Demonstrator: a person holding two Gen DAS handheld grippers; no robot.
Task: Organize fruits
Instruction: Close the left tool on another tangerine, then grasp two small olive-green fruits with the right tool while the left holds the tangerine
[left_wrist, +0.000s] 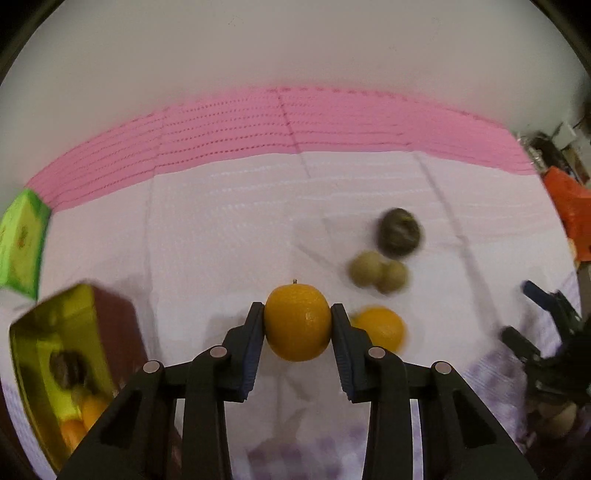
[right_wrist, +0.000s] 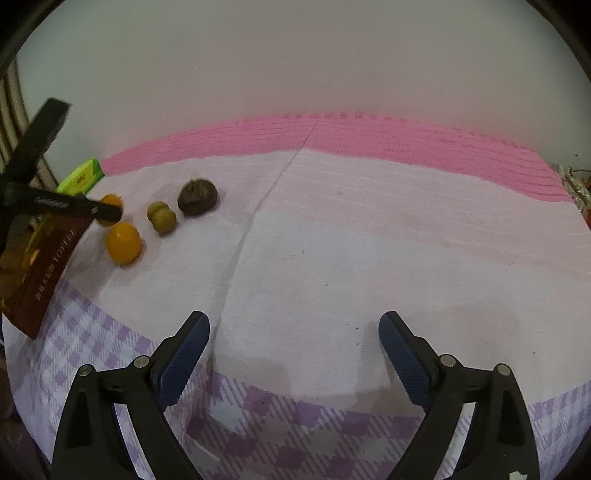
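Observation:
My left gripper (left_wrist: 297, 322) is shut on an orange (left_wrist: 297, 325), its blue pads pressing both sides. A second orange (left_wrist: 382, 326) lies just to the right on the white cloth. Beyond it sit two small greenish fruits (left_wrist: 376, 273) touching each other and a dark round fruit (left_wrist: 400, 232). In the right wrist view the same fruits lie far left: the loose orange (right_wrist: 123, 242), the greenish pair (right_wrist: 162, 218), the dark fruit (right_wrist: 197, 201), and the held orange (right_wrist: 110, 201) half hidden by the left fingers (right_wrist: 103, 212). My right gripper (right_wrist: 293, 332) stands open over bare cloth, holding nothing.
A dark red box with a gold inside (left_wrist: 48, 332) stands at the lower left with several fruits in it, also visible as the red box (right_wrist: 37, 266). A green carton (left_wrist: 22, 243) lies behind it. An orange-red object (left_wrist: 569, 206) sits at the right edge. A pink band (right_wrist: 332, 136) borders the wall.

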